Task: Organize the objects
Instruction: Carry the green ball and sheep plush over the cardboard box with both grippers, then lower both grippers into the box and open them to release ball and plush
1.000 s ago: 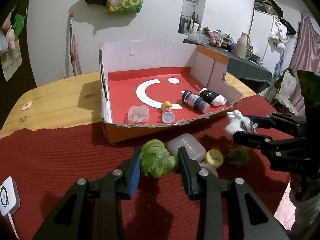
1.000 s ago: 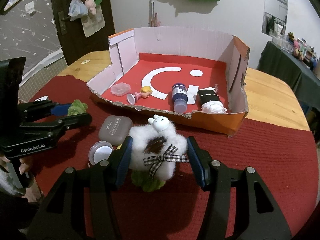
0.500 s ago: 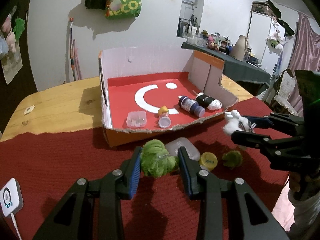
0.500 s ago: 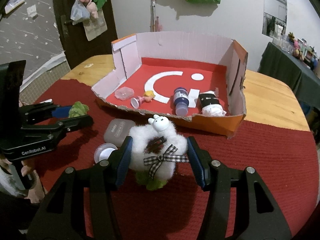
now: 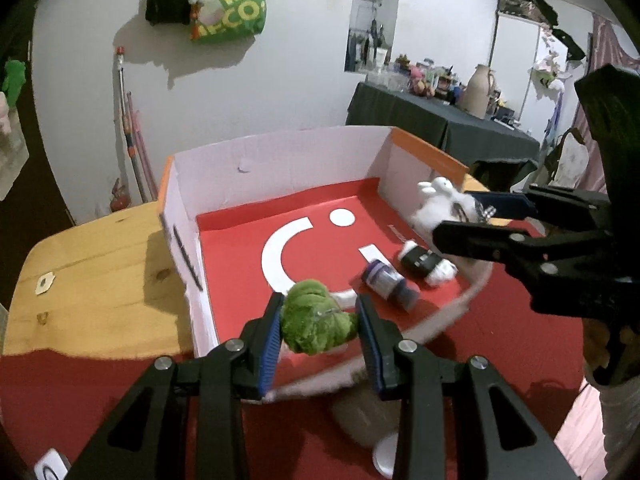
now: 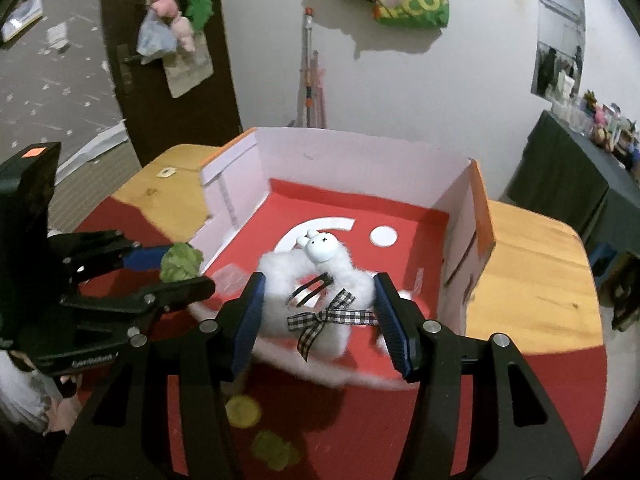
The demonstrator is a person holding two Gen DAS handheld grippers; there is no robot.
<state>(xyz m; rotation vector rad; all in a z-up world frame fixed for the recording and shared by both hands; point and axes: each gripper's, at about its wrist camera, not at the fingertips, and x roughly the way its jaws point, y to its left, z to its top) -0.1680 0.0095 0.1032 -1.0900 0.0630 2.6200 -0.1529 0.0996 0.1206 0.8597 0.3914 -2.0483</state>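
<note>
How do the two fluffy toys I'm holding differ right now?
The green plush in the left tool is plain, lumpy and smaller; the white plush in the right tool is bigger, with a bunny face and checked bow. Both are clamped above the box.

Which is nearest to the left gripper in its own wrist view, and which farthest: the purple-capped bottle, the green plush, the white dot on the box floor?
1. Green plush, between its fingers.
2. Purple-capped bottle, right, lying in box.
3. White dot, far end of floor.

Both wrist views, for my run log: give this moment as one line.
left gripper: shut on fuzzy green plush | right gripper: shut on fluffy white bunny plush | both over red-floored cardboard box | phase: carrying
</note>
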